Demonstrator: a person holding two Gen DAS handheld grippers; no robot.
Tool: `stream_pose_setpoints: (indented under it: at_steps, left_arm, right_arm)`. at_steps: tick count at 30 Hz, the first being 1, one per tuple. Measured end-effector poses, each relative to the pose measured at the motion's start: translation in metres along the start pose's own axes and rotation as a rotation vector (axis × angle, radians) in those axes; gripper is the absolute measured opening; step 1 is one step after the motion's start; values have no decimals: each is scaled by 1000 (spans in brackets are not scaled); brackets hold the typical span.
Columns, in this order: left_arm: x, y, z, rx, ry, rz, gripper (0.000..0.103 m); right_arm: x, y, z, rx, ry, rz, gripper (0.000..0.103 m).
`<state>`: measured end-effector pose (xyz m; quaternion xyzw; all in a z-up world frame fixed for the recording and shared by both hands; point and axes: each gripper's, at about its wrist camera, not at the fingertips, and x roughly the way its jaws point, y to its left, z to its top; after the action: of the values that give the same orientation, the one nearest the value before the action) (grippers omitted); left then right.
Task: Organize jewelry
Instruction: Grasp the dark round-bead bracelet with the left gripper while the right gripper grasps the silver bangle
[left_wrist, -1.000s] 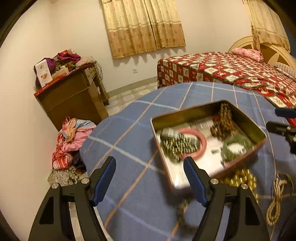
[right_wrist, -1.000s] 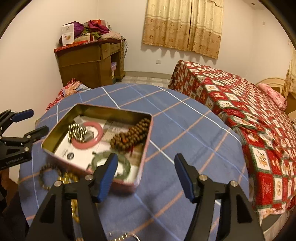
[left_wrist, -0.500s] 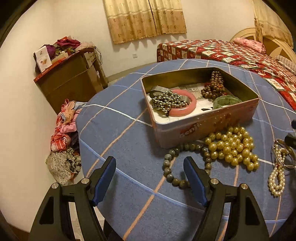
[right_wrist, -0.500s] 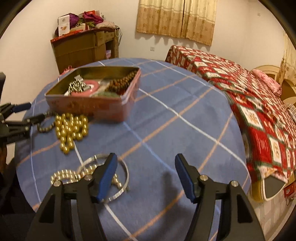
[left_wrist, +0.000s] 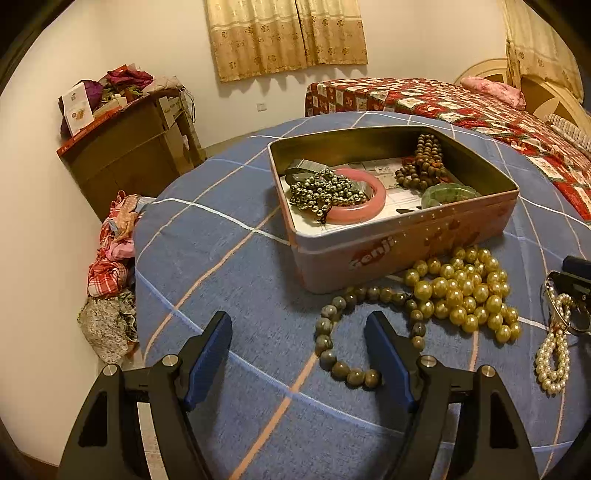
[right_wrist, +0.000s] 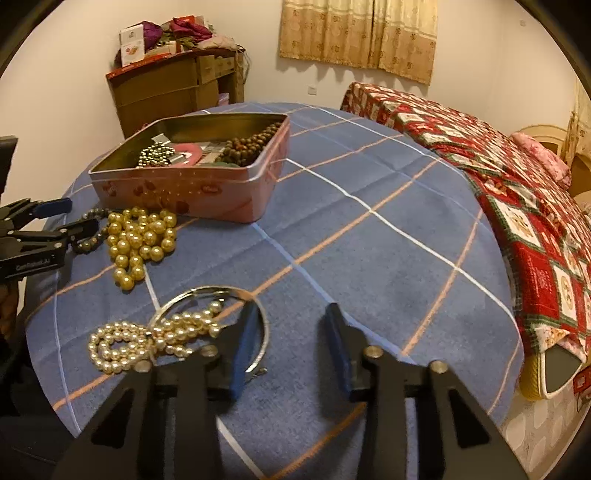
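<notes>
The right gripper (right_wrist: 290, 345) is closing its fingers (right_wrist: 243, 350). The thin edge of the silver bangle (right_wrist: 258, 317) runs across the left finger, so only bare blue cloth shows in the gap. The left gripper (left_wrist: 299, 350) has its fingers spread wide and holds nothing. One finger sits inside the loop of the grey bead bracelet (left_wrist: 354, 332).

The bangle looks hard, thin and light. It may slip, so pinch it across the rim. The white pearl string (right_wrist: 147, 339) lies through the bangle. It is floppy and will hang down or drag along. The big gold beads (left_wrist: 461, 291) look heavy and will roll, so grab a bunch in the middle.

All of these lie on the counter (right_wrist: 369, 240), just beside the pink tin (left_wrist: 388, 243), which already holds other jewelry.
</notes>
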<state>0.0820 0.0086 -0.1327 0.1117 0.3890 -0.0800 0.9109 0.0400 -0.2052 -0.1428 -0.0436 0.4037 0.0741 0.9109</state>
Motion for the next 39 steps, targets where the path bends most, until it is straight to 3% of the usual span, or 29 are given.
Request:
stream_pose_setpoints:
  at_steps: [2, 4, 5, 9, 11, 20, 28, 39]
  left_arm:
    - [0, 0, 0, 3, 0, -17, 69]
    - [-2, -3, 0, 21, -1, -27, 58]
    - [-2, -4, 1, 22, 2, -46, 48]
    - [-4, -11, 1, 37, 5, -92, 27]
    - [-4, -14, 1, 46, 6, -113, 8]
    - [-10, -9, 1, 35, -5, -123, 8]
    - [-42, 2, 13, 28, -94, -84, 8]
    - [-72, 10, 28, 1, -168, -95, 8]
  right_arm:
    - [-1, 6, 0, -22, -3, 10, 18]
    - [-1, 10, 0, -38, -4, 15, 13]
    - [-1, 11, 0, -41, -6, 17, 11]
    - [-1, 8, -1, -26, -10, 46, 9]
    - [-2, 7, -1, -16, -14, 55, 8]
    - [-13, 5, 4, 10, -68, 69, 6]
    - [-30, 10, 12, -9, -132, 49, 6]
    - [-53, 12, 26, -15, -215, 53, 6]
